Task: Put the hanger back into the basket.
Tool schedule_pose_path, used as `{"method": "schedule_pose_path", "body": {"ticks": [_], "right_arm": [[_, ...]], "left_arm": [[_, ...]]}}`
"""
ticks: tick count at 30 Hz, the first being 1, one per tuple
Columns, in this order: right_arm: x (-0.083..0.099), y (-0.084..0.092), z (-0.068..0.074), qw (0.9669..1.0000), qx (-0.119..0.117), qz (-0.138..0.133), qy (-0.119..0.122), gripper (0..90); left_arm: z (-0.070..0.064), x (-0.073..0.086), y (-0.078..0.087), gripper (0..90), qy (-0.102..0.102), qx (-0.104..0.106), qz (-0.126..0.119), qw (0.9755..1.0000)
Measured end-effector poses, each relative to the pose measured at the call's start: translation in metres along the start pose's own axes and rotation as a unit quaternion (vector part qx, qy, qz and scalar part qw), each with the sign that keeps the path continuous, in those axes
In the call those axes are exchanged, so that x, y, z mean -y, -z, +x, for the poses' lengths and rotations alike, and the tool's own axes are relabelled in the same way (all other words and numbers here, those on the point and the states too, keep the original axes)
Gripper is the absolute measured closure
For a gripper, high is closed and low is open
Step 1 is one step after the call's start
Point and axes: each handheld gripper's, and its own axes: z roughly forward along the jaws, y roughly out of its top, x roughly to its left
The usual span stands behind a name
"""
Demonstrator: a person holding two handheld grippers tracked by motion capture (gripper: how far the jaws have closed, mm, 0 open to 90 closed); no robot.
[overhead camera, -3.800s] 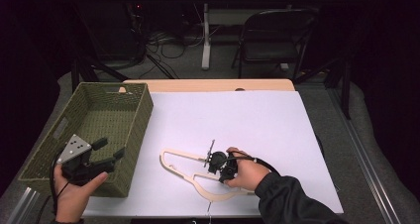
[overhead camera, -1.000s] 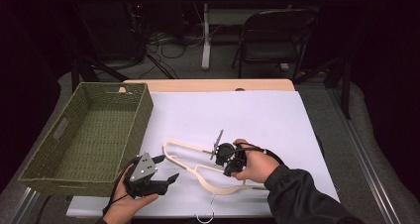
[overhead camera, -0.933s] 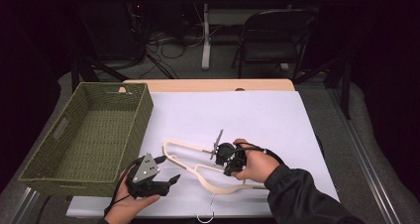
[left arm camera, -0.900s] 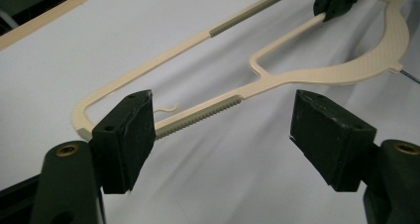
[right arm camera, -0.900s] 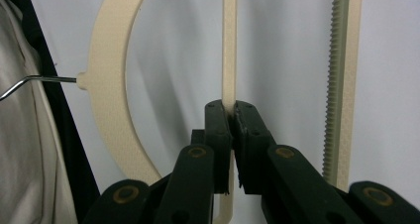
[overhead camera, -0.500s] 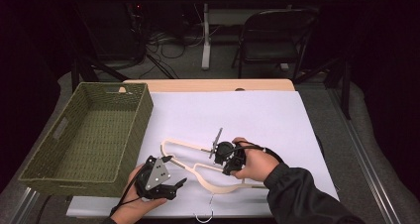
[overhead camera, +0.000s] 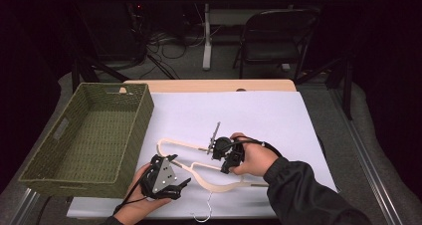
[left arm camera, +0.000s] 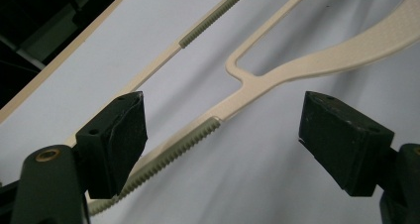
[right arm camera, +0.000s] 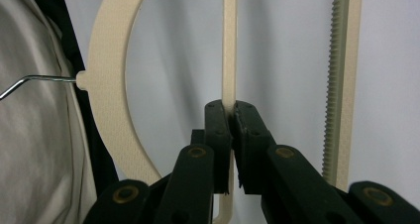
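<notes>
Here we see a cream hanger (overhead camera: 199, 170) lying flat on the white sheet (overhead camera: 278, 120) that covers the table, near its front edge, just right of the green basket (overhead camera: 89, 135). The right gripper (overhead camera: 225, 158) sits over the hanger's middle, and in the right gripper view its jaws are closed tight on a thin inner bar (right arm camera: 229, 60) of the hanger, pads pressed on both sides. Beside that bar we note the ribbed bar (right arm camera: 341, 80) on one side and the broad curved arm on the other, with the wire hook (right arm camera: 34, 83) coming off the curve. The left gripper (overhead camera: 171, 185) is at the hanger's left end, close to the basket's front corner, held low over the sheet. In the left gripper view its jaws are spread wide apart, with the hanger's forked junction (left arm camera: 240, 78) and a ribbed stretch in the gap between the pads; nothing is clamped, and we cannot tell if either pad touches the plastic. The hook (overhead camera: 206, 212) points toward the table's front edge in the high view. A chair (overhead camera: 273, 36) stands beyond the table.
</notes>
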Motion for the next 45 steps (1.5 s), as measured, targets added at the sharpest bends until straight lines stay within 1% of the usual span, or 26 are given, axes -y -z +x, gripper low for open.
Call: {"method": "schedule_pose_path", "body": {"ticks": [3, 7, 9, 10, 11, 13, 16, 19, 20, 22, 23, 24, 27, 28, 29, 30, 31, 32, 36, 39, 41, 45], "right_arm": [[-0.004, 0.003, 0.001, 1.0000, -0.002, 0.001, 0.004, 85.4], [-0.010, 0.006, 0.002, 0.9999, -0.008, 0.002, 0.009, 85.4], [-0.012, 0.007, 0.003, 0.9999, -0.009, 0.002, 0.013, 85.4], [-0.014, 0.009, 0.003, 0.9998, -0.009, 0.012, 0.015, 85.4], [-0.015, 0.008, 0.003, 0.9998, -0.010, 0.003, 0.016, 85.4], [-0.016, 0.009, 0.003, 0.9998, -0.012, 0.002, 0.015, 85.4], [-0.017, 0.009, 0.002, 0.9998, -0.014, 0.002, 0.017, 85.4], [-0.017, 0.007, 0.001, 0.9997, -0.014, 0.005, 0.020, 85.4], [-0.017, 0.007, 0.001, 0.9998, -0.014, 0.006, 0.016, 85.4], [-0.017, 0.008, 0.001, 0.9998, -0.013, 0.007, 0.016, 85.4], [-0.017, 0.008, 0.001, 0.9998, -0.013, 0.007, 0.016, 85.4], [-0.017, 0.007, 0.001, 0.9997, -0.016, 0.004, 0.016, 85.4], [-0.017, 0.006, 0.001, 0.9997, -0.017, 0.007, 0.018, 85.4], [-0.017, 0.007, 0.000, 0.9995, -0.016, 0.018, 0.021, 85.4], [-0.017, 0.007, 0.000, 0.9994, -0.019, 0.019, 0.021, 85.4], [-0.016, 0.003, 0.001, 0.9996, -0.014, 0.004, 0.023, 85.4], [-0.016, 0.003, 0.001, 0.9996, -0.014, 0.004, 0.023, 85.4], [-0.016, 0.005, 0.000, 0.9995, -0.018, 0.016, 0.023, 85.3], [-0.016, 0.004, -0.001, 0.9994, -0.019, 0.014, 0.025, 85.2], [-0.016, 0.003, -0.002, 0.9992, -0.022, 0.017, 0.027, 85.1], [-0.017, 0.002, -0.002, 0.9991, -0.024, 0.018, 0.028, 85.1], [-0.017, 0.000, -0.003, 0.9988, -0.029, 0.023, 0.032, 84.9]], "left_arm": [[0.000, -0.002, -0.003, 19.1, -0.003, 0.004, 0.002, 1.0000], [0.000, -0.005, -0.007, 21.3, -0.014, 0.008, 0.005, 0.9999], [-0.001, -0.007, -0.008, 24.0, -0.023, 0.011, 0.003, 0.9997], [-0.001, -0.007, -0.009, 25.6, -0.030, 0.011, 0.004, 0.9995], [-0.002, -0.008, -0.010, 28.6, -0.033, 0.013, 0.002, 0.9994], [-0.001, -0.009, -0.011, 29.4, -0.040, 0.014, 0.005, 0.9991], [-0.002, -0.009, -0.013, 32.9, -0.048, 0.022, 0.004, 0.9986], [-0.003, -0.010, -0.015, 34.7, -0.060, 0.027, 0.004, 0.9978], [-0.004, -0.010, -0.015, 36.0, -0.061, 0.028, 0.005, 0.9977], [-0.005, -0.010, -0.015, 39.8, -0.070, 0.034, 0.001, 0.9970], [-0.006, -0.010, -0.016, 39.8, -0.073, 0.037, -0.001, 0.9966], [-0.006, -0.011, -0.016, 42.1, -0.077, 0.040, -0.002, 0.9962], [-0.006, -0.010, -0.017, 43.7, -0.085, 0.044, 0.005, 0.9954], [-0.007, -0.010, -0.018, 45.5, -0.088, 0.046, 0.007, 0.9950], [-0.007, -0.010, -0.018, 46.5, -0.092, 0.048, 0.008, 0.9946], [-0.007, -0.010, -0.018, 48.2, -0.094, 0.048, 0.009, 0.9944], [-0.007, -0.010, -0.018, 48.5, -0.094, 0.048, 0.009, 0.9944], [-0.007, -0.010, -0.018, 48.5, -0.095, 0.047, 0.010, 0.9943], [-0.005, -0.010, -0.018, 52.4, -0.095, 0.049, 0.013, 0.9942], [-0.005, -0.010, -0.017, 55.9, -0.094, 0.050, 0.016, 0.9942], [-0.005, -0.011, -0.017, 58.2, -0.099, 0.051, 0.020, 0.9936], [-0.005, -0.011, -0.017, 64.6, -0.102, 0.051, 0.027, 0.9931]]}}
